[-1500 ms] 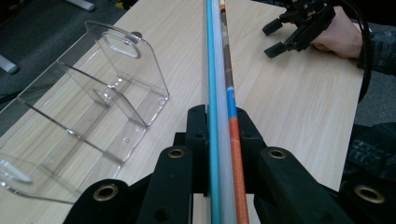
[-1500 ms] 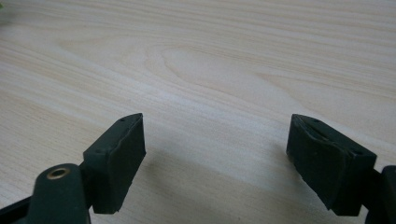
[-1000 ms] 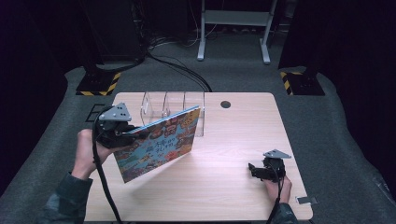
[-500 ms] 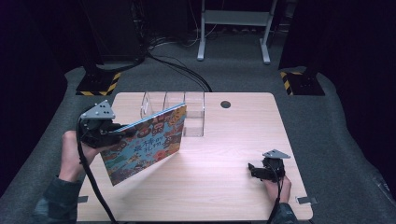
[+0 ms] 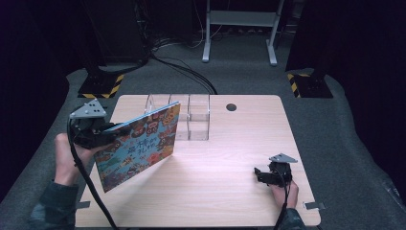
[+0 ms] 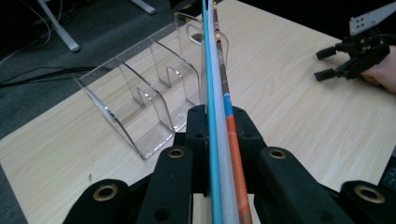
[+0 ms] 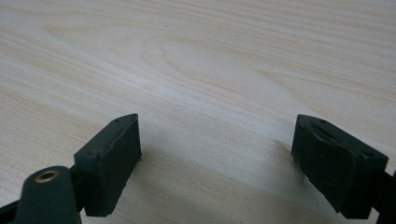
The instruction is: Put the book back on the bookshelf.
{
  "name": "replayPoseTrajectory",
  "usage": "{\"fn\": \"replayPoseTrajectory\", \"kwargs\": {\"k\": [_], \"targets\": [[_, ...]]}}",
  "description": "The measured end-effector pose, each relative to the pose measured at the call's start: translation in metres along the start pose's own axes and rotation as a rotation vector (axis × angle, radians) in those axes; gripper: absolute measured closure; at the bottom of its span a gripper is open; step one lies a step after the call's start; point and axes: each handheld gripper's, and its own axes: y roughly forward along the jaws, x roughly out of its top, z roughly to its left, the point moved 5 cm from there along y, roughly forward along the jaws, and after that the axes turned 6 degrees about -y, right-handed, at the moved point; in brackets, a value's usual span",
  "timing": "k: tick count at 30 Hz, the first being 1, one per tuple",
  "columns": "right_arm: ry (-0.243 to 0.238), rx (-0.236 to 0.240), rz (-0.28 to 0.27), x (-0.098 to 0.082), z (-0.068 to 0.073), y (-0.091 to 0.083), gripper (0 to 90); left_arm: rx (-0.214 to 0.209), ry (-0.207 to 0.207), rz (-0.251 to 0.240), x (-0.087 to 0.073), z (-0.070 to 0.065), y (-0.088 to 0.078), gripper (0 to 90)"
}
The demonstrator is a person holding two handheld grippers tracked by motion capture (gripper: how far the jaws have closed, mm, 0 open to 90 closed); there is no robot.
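The picture book (image 5: pixel 139 143), clenched edge-on by the left gripper (image 5: pixel 103 136), has been pulled left, away from the clear rack (image 5: pixel 191 117), above the desk (image 5: pixel 230 191). The right gripper (image 5: pixel 262 175) rests released.

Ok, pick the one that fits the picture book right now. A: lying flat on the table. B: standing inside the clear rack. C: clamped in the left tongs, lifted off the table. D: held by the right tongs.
C: the left tongs are clamped on the picture book, tilted above the table, outside the clear rack.
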Motion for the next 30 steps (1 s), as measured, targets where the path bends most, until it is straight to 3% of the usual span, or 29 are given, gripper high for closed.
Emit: {"fn": "replayPoseTrajectory", "kwargs": {"k": [11,30], "targets": [[-0.008,0.002,0.001,0.0,0.0,0.0,15.3,0.062,-0.047,-0.039,0.006,0.016,-0.009,80.6],[-0.011,0.004,0.0,0.0,0.0,0.0,15.4,0.149,-0.157,-0.075,0.019,0.05,0.006,80.5]]}}
